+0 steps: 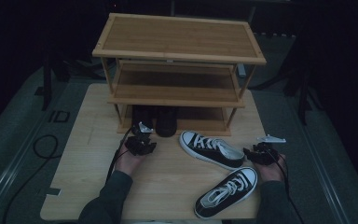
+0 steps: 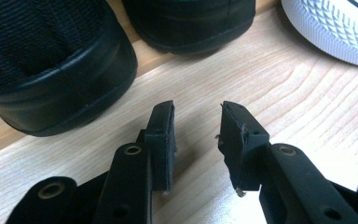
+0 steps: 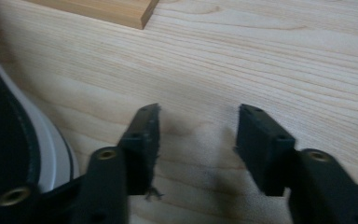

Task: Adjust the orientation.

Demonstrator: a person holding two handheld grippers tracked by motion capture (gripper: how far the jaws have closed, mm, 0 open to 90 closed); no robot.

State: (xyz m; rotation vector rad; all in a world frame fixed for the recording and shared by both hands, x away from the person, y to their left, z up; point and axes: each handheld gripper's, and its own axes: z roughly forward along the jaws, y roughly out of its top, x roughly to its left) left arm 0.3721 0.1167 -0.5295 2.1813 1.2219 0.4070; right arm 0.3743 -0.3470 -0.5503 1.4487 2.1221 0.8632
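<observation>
The black-and-white sneakers lie loose on the table in front of the wooden shoe rack [image 1: 177,58]: one sneaker [image 1: 210,148] just beside the right gripper [image 1: 256,153], the other sneaker [image 1: 227,192] nearer the person, while a pair of black shoes [image 1: 154,119] already sits on the bottom shelf. Both tongs gape partly open and hold nothing, the left gripper [image 1: 142,142] hovering near the black shoes. The work seems to stand between placements; the next move probably calls for the right gripper to close on the nearby sneaker's heel collar and carry it to a shelf.
</observation>
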